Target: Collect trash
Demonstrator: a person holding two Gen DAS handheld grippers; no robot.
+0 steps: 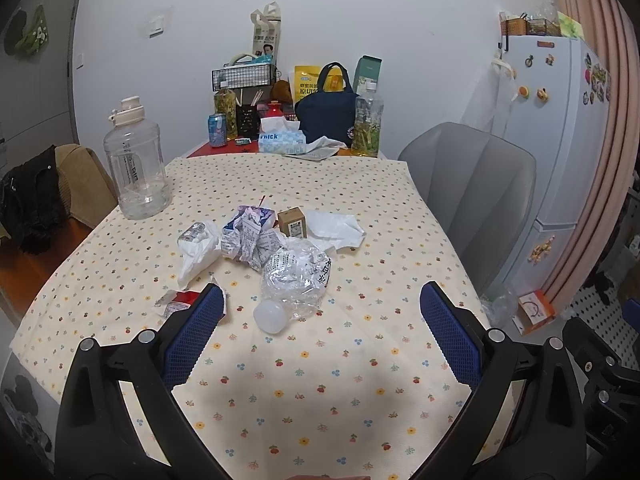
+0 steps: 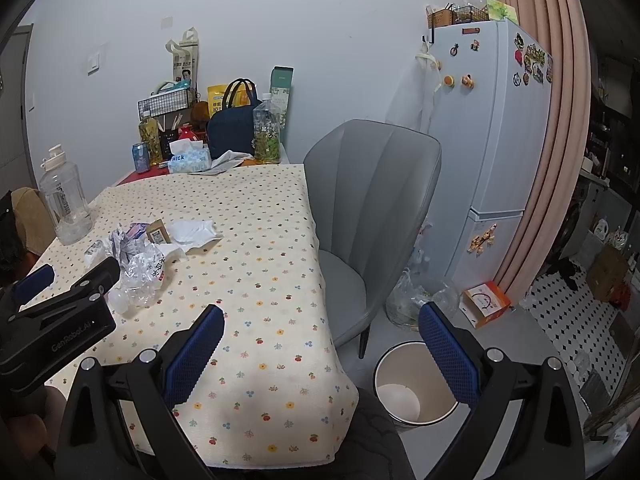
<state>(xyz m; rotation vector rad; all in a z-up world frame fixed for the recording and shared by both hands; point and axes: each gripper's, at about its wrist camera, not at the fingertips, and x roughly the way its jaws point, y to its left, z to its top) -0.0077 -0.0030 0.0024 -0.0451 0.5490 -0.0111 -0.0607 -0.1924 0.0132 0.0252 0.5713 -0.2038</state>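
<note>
The left gripper (image 1: 320, 308) hangs over the near part of the tablecloth (image 1: 320, 400) with its blue, mesh-textured fingers (image 1: 192, 336) spread wide, holding nothing; the left finger's tip sits just in front of a small red-and-white wrapper (image 1: 176, 302), though I cannot tell whether it touches it. Just beyond the fingertips lies the trash pile: a crushed clear plastic bottle (image 1: 296, 276), shiny and crinkled, with a smooth white round cap (image 1: 270, 316) at its near end. Behind the bottle sits a ball of crumpled printed paper (image 1: 248, 240), touching it, and left of that a wrinkled white bag (image 1: 196, 252). A small square cardboard box (image 1: 293, 222) stands upright behind the paper, with a limp white tissue (image 1: 336, 228) beside it on the right. A big clear water jug (image 1: 138, 164) with a cream lid stands well left and behind the pile. The right gripper (image 2: 320, 326) hovers at the near right edge of the tablecloth, its fingers (image 2: 196, 344) equally wide apart and empty. Below the right finger, on the grey floor right of the cloth's corner, stands a round white bin (image 2: 400, 396) with an open top, near the legs of a smooth grey padded chair (image 2: 368, 208).
</note>
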